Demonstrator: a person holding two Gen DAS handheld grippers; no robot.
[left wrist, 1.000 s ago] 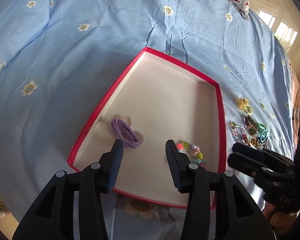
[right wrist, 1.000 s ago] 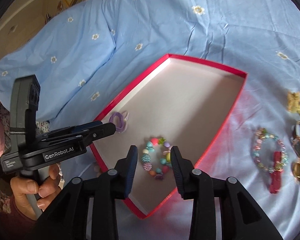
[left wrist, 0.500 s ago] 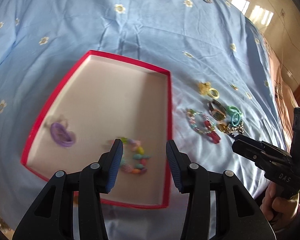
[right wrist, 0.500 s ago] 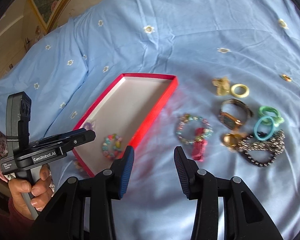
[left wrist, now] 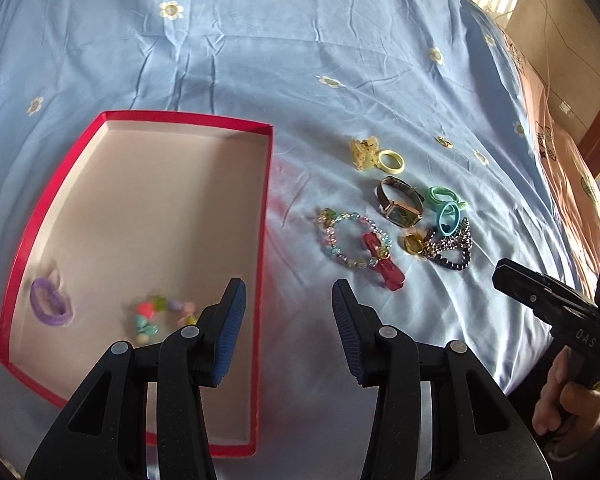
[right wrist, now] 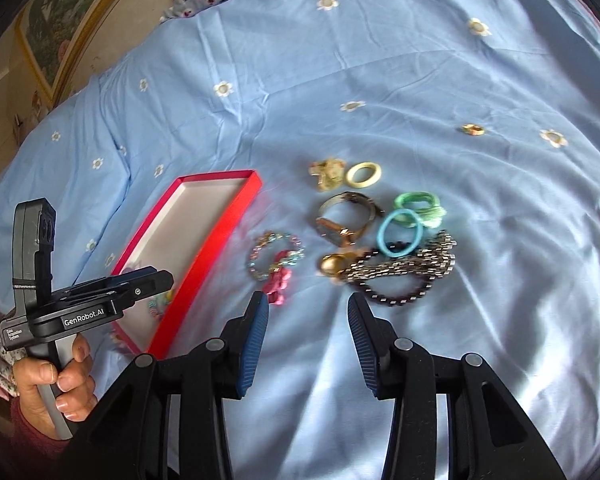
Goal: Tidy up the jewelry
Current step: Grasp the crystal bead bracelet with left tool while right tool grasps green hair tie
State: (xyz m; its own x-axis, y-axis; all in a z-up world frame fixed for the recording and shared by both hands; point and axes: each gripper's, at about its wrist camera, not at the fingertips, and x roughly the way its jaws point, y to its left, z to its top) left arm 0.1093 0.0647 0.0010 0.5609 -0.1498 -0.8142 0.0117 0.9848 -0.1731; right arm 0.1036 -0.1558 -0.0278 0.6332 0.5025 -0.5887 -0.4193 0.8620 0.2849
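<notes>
Left wrist: left gripper [left wrist: 286, 312] jaws part-spread, empty, above red tray [left wrist: 265, 208] edge; right gripper [right wrist: 306, 320] likewise, empty.

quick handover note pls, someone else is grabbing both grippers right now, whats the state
Left gripper: open, empty, over the right edge of the red tray.
Right gripper: open, empty, pointed at the loose pile on the blue bedsheet.
Done: purple hair tie and colourful bead bracelet are in the tray.
Left: pastel bead bracelet with red clip, watch, yellow ring, yellow clip, green and blue hair ties, gold piece, dark chains, and a small gold item lying apart.
</notes>
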